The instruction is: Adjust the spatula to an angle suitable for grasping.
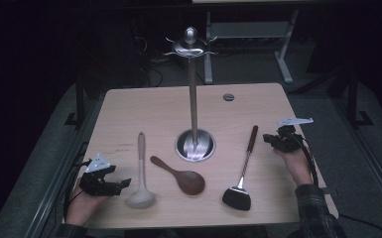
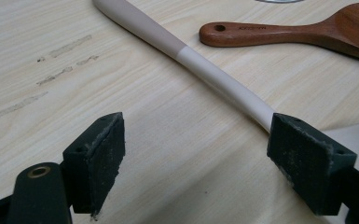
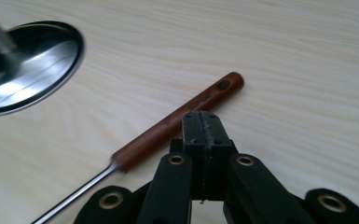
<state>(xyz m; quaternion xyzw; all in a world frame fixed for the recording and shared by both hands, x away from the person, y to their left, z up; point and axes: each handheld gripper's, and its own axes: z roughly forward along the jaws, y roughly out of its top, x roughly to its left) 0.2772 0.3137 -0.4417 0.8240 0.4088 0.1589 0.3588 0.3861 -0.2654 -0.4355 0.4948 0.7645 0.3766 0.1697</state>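
two tools poised beside utensils laid flat around the hanging stand (image 1: 192, 89).

left tool (image 2: 193, 156), jaws wide apart, sat just beside the pale ladle (image 2: 200, 77), likely lined up for its handle; right tool (image 3: 204, 128), pressed together and empty, hovered near the spatula (image 3: 177, 122) handle on the desk (image 1: 144, 109).

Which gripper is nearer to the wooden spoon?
Left. The left gripper sits just beyond the pale ladle from the wooden spoon; the right gripper is across the table, past the black spatula.
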